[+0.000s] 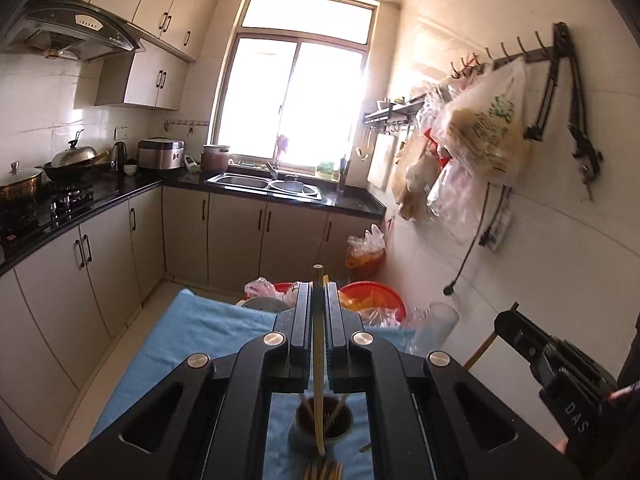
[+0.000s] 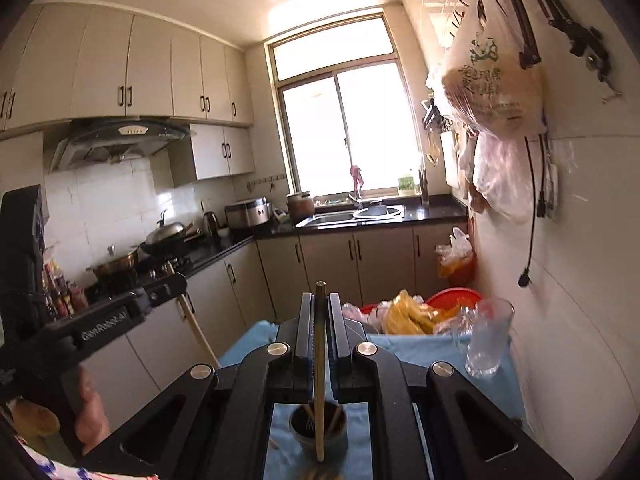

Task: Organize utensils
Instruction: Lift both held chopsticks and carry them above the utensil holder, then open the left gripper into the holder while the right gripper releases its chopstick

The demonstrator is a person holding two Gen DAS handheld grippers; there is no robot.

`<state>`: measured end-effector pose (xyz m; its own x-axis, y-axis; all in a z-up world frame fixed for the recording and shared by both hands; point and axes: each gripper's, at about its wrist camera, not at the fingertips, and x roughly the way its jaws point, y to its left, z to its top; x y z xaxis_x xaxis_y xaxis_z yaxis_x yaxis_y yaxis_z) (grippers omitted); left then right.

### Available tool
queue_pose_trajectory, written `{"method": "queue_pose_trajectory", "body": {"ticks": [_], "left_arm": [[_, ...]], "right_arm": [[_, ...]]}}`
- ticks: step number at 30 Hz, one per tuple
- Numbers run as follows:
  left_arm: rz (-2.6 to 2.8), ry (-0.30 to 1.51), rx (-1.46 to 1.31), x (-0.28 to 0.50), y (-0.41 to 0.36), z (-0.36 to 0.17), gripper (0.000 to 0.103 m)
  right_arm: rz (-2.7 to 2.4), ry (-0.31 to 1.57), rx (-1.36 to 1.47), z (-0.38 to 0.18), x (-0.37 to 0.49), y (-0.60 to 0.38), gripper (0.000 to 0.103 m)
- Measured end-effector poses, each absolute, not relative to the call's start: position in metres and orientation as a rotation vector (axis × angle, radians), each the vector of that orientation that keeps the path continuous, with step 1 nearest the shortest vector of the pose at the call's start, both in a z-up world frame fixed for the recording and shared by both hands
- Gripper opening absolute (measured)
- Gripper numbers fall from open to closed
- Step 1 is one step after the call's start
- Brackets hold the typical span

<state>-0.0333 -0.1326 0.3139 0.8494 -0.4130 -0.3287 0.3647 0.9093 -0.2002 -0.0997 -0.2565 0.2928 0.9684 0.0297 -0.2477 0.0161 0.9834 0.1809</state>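
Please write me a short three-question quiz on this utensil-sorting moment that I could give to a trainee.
1. True or false: each gripper is closed on one chopstick.
2. Which container stands on the blue cloth directly below both held chopsticks? A) clear glass B) dark cup with chopsticks in it C) red basin
3. Where does the clear glass stand?

Key
1. True: the left gripper clamps a chopstick, and the right gripper clamps another chopstick.
2. B: the dark cup.
3. At the cloth's right side, near the tiled wall, apart from the cup.
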Motion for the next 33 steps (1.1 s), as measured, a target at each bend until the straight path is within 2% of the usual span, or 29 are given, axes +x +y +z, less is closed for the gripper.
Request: {"method": "queue_pose_trajectory", "body": {"ticks": [5,14,19,21,22,23,24,29,31,33], "left_arm": [[-0.413,0.41,-0.141,0.006,-0.15,0.3,0.005],[-0.393,0.608,-0.16,0.064,-0.157,0.229,0.005],[-0.383,0.607,-0.151,0.063,-0.148,0.226,0.005],[-0.38,0.598,-0.147,0.059,-0.144,0.23,0.011],[-0.375,0.593,-0.149,0.057,-0.141,0.232,0.014],[-0.373,0.589,-0.152,0.055,-0.137,0.234,0.021],[-0.371,0.584,-0.155,0.052,-0.134,0.235,0.027],[-0.359,0.56,-0.154,0.027,-0.108,0.241,0.029],[-0.358,0.56,-0.161,0.014,-0.094,0.239,0.033],[-0.354,0.571,-0.173,0.0,-0.078,0.229,0.039]], "right_arm": [[-0.002,0.3,0.212,0.278,-0.055,-0.266,0.006],[-0.001,0.482,0.263,0.204,0.002,-0.274,0.006],[0.005,0.521,0.281,0.19,0.018,-0.277,0.007],[0.002,0.52,0.285,0.191,0.022,-0.279,0.008],[-0.002,0.52,0.288,0.192,0.022,-0.28,0.013],[-0.006,0.518,0.292,0.193,0.021,-0.28,0.017],[-0.01,0.511,0.297,0.195,0.018,-0.281,0.025],[-0.024,0.505,0.287,0.201,-0.011,-0.283,0.038],[-0.022,0.529,0.278,0.19,-0.029,-0.283,0.045],[-0.015,0.582,0.262,0.169,-0.044,-0.281,0.046]]}}
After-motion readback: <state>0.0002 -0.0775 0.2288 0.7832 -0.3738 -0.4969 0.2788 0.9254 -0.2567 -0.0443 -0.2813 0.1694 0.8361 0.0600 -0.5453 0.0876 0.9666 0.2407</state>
